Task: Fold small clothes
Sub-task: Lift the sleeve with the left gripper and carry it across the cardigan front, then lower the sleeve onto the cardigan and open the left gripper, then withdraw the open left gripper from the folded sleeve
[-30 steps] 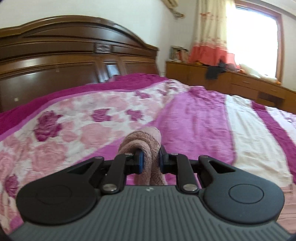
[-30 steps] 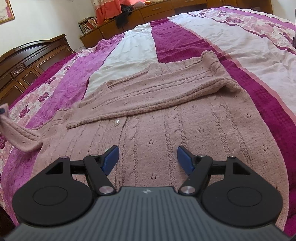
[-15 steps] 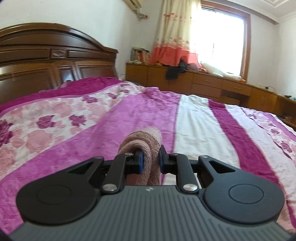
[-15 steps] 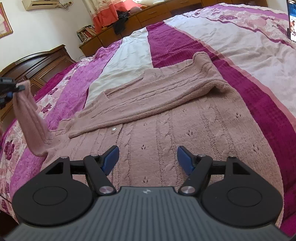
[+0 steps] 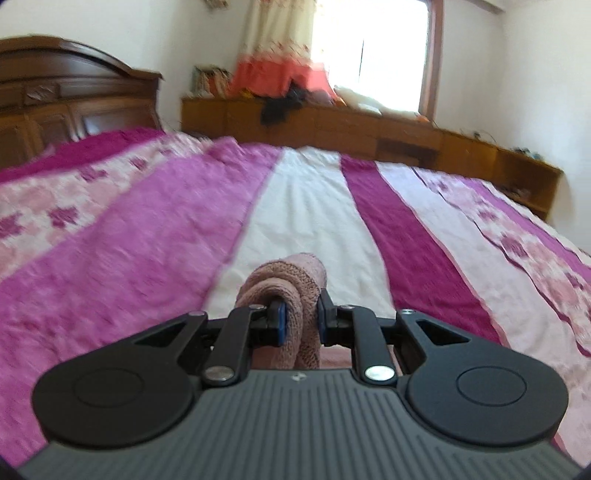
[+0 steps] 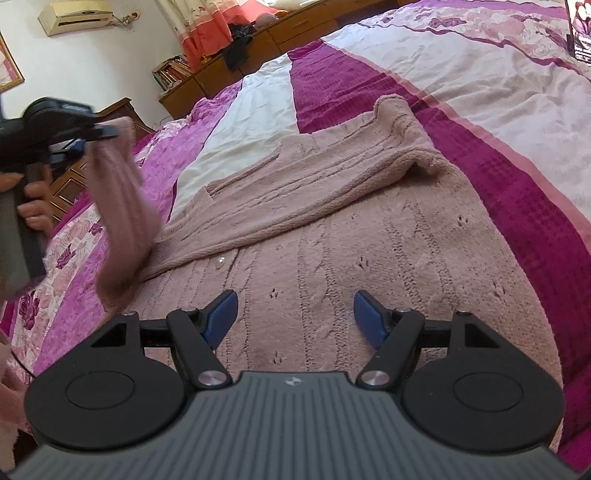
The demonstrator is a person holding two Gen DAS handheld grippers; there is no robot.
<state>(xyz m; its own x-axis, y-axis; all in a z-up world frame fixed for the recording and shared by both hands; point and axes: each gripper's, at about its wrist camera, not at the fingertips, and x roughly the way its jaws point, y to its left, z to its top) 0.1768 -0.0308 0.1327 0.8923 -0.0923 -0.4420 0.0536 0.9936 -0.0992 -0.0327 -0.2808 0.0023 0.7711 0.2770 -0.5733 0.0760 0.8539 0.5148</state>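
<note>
A dusty-pink knitted cardigan (image 6: pixel 369 243) lies spread on the striped bed cover, one sleeve (image 6: pixel 314 184) folded across its body. My left gripper (image 5: pixel 301 319) is shut on the cuff of the other sleeve (image 5: pixel 291 280). In the right wrist view that left gripper (image 6: pixel 99 131) sits high at the left, held by a hand, and the lifted sleeve (image 6: pixel 122 206) hangs down from it to the cardigan's left shoulder. My right gripper (image 6: pixel 293 317) hovers open just above the cardigan's lower body, nothing between its blue pads (image 6: pixel 221 314).
The bed cover (image 5: pixel 314 206) has pink, white and magenta stripes. A dark wooden headboard (image 5: pixel 74 96) stands at the left. Low wooden cabinets (image 5: pixel 351 129) with clothes on top run under the window. A wall air conditioner (image 6: pixel 74 16) hangs at the upper left.
My left gripper has risen and swung right with the sleeve cuff, lifting the sleeve off the bed toward the cardigan. The right gripper has stayed open over the cardigan.
</note>
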